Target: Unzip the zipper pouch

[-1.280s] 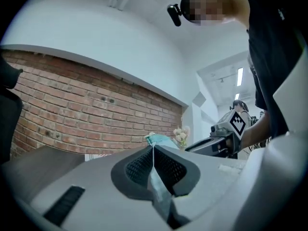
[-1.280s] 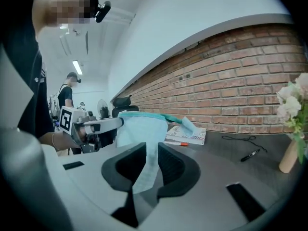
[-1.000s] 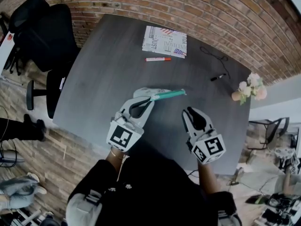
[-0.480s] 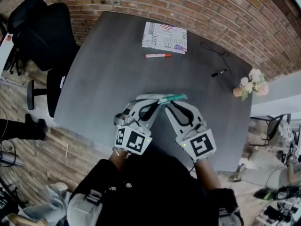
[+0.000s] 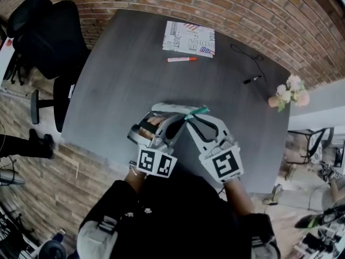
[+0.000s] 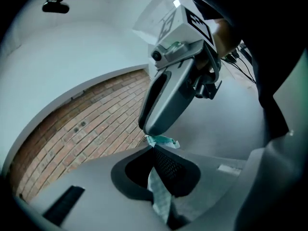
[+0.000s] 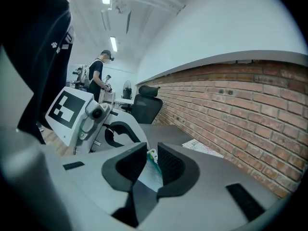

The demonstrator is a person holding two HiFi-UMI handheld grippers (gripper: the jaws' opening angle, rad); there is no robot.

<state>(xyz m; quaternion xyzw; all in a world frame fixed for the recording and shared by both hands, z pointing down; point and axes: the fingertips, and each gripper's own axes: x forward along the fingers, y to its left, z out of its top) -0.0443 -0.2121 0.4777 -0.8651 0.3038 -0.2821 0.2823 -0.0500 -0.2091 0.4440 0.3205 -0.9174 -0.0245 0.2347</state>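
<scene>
The teal zipper pouch (image 5: 197,111) hangs just above the dark table (image 5: 124,74), held up between the two grippers. My left gripper (image 5: 176,117) is shut on one end of it; in the left gripper view the fabric (image 6: 161,198) is pinched between the dark pads. My right gripper (image 5: 188,118) meets it tip to tip at the pouch's teal end (image 6: 162,140). In the right gripper view the jaws (image 7: 150,154) stand partly apart, with the pouch (image 7: 149,174) and a small white piece at its end between them; I see no firm pinch.
A newspaper (image 5: 188,39), a red marker (image 5: 181,59), a black cable (image 5: 248,58) and a small vase of flowers (image 5: 288,95) lie on the table's far part. A black office chair (image 5: 46,36) stands at the left. A person (image 7: 98,78) stands far back in the room.
My right gripper has swung left from a spot apart on the table and closed in on the pouch's end. The left gripper, still holding the pouch, has shifted slightly right.
</scene>
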